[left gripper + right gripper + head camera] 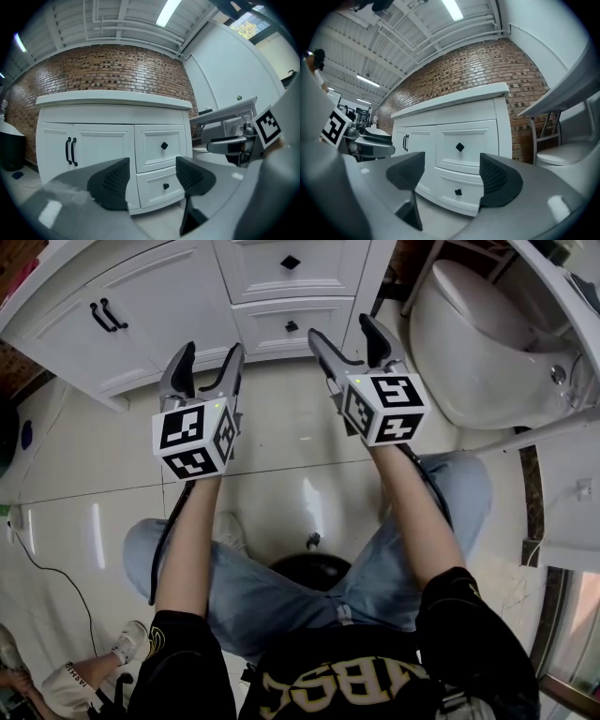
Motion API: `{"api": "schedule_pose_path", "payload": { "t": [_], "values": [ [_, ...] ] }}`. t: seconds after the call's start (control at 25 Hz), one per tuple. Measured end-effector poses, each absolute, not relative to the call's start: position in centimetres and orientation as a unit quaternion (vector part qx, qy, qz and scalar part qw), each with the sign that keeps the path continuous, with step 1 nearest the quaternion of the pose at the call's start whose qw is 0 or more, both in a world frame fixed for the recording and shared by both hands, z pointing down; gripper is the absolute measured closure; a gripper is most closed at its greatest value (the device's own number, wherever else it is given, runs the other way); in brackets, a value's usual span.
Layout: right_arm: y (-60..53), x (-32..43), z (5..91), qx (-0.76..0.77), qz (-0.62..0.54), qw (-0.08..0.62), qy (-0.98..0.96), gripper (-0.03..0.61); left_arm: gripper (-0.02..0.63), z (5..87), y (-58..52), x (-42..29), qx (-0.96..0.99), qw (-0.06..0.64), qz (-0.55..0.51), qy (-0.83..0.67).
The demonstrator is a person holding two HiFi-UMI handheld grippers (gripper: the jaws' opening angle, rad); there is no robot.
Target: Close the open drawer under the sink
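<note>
Here, both tools are held side by side over the tiled floor (281, 437), pointed at the white vanity cab. (169, 296). The L gripper (212, 351) is released: its jaws are spread wide w/ nothing gripped btwn them. The R gripper (340, 329) is likewise released, jaws apart and empty. The lower drawer (267, 332) is found at the cab.'s right half, directly under the upper drawer (267, 263), and is seen pulled out a little past the cab. front. It is framed btwn the jaws in both gripper views, but is touched by neither tool; a clear gap is left. Double doors w/ black handles (108, 315) are seen to the drawers' left. A white toilet (478, 343) is seen at right, near the R gripper.
</note>
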State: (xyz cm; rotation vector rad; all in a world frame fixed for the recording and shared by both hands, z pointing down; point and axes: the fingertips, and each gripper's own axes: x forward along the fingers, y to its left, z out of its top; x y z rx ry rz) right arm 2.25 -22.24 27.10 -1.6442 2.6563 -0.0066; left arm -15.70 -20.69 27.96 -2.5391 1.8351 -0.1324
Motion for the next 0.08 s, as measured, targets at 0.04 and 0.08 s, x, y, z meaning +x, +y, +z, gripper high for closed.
{"api": "schedule_pose_path", "payload": {
  "t": [0.04, 0.08],
  "values": [
    [-22.57, 2.42, 27.30, -0.530, -0.006, 0.009, 0.848, 0.219, 0.305, 27.97, -20.80, -15.71, -0.810, 0.002, -0.041, 0.585],
    [-22.90, 2.58, 27.51, -0.534, -0.009, 0.008, 0.845, 0.219, 0.305, 27.97, -20.91, -15.71, -0.810, 0.001, -0.041, 0.585]
  ]
}}
